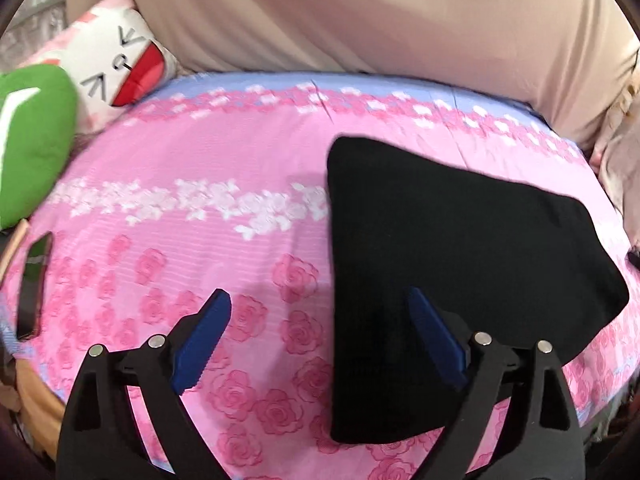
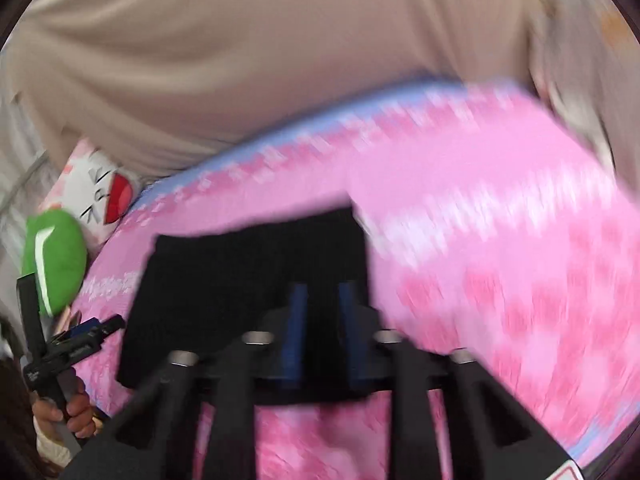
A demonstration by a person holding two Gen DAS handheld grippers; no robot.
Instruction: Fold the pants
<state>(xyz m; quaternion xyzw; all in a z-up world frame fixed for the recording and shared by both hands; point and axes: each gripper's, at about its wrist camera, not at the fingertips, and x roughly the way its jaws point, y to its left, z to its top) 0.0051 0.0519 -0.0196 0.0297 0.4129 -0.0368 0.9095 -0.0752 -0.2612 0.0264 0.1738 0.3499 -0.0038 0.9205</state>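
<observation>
The black pants [image 1: 452, 264] lie folded into a compact slab on the pink floral bedsheet [image 1: 192, 236]. My left gripper [image 1: 320, 312] is open and empty above the sheet; its right finger hangs over the pants' near left part. In the right wrist view, which is blurred, the pants [image 2: 240, 280] lie ahead. My right gripper [image 2: 322, 300] has its blue pads a narrow gap apart over the pants' near right edge; whether they pinch the cloth I cannot tell. The left gripper [image 2: 86, 334] shows there at the far left, held in a hand.
A green plush [image 1: 28, 148] and a white cat-face pillow [image 1: 116, 64] lie at the bed's left. A beige curtain [image 1: 360, 12] hangs behind the bed. A dark phone-like object [image 1: 34, 276] lies at the left edge of the sheet.
</observation>
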